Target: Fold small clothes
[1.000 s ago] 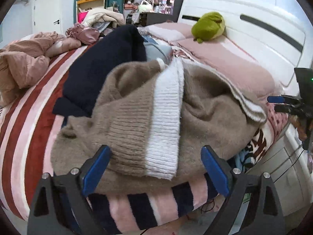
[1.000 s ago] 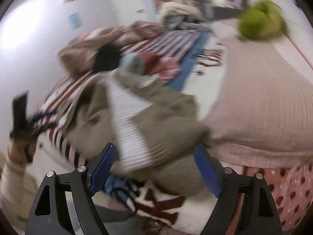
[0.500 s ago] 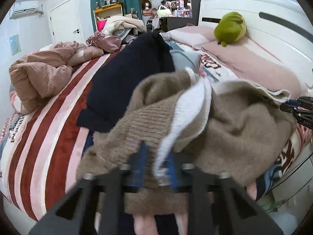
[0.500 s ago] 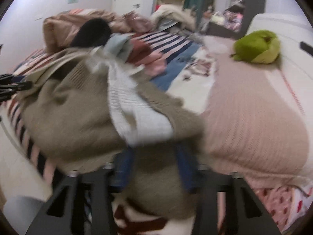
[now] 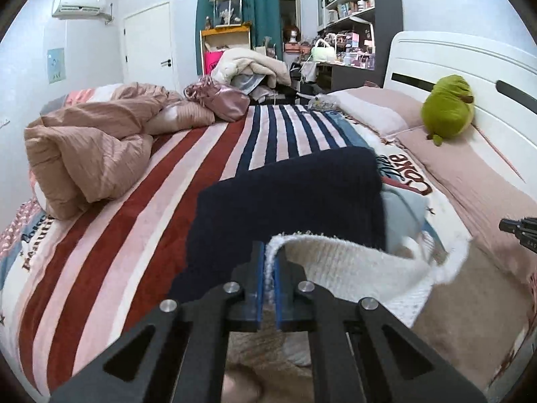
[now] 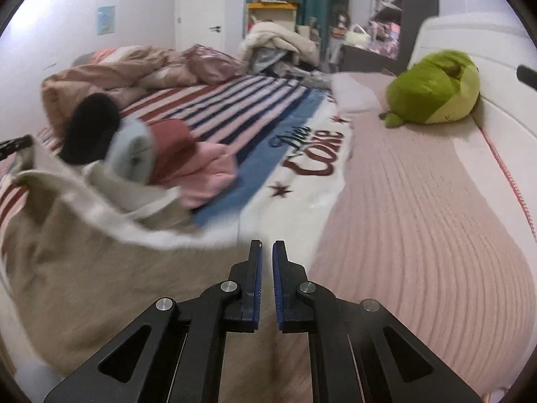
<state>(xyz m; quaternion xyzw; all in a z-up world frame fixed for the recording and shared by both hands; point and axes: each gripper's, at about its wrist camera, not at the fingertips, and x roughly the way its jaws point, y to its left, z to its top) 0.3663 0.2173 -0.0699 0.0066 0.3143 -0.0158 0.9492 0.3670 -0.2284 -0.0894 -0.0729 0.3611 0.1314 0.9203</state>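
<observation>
The striped blanket (image 6: pixel 302 154) on the bed carried dark red script reading "Coke", with darker, smaller script just above it that was too slanted to read. At the blanket's near left edge (image 5: pixel 33 235), dark lettering ran sideways, only partly legible.

One sweater (image 5: pixel 352 268), two tongs (image 5: pixel 269 258), one plush (image 5: pixel 448 107).

Fuzzy beige knit sweater (image 5: pixel 470 309) with ribbed white band (image 5: pixel 352 268); matt black plastic left gripper (image 5: pixel 268 262), blue pads; plush striped bed blanket (image 5: pixel 134 221); glossy white headboard (image 5: pixel 470 63).
</observation>
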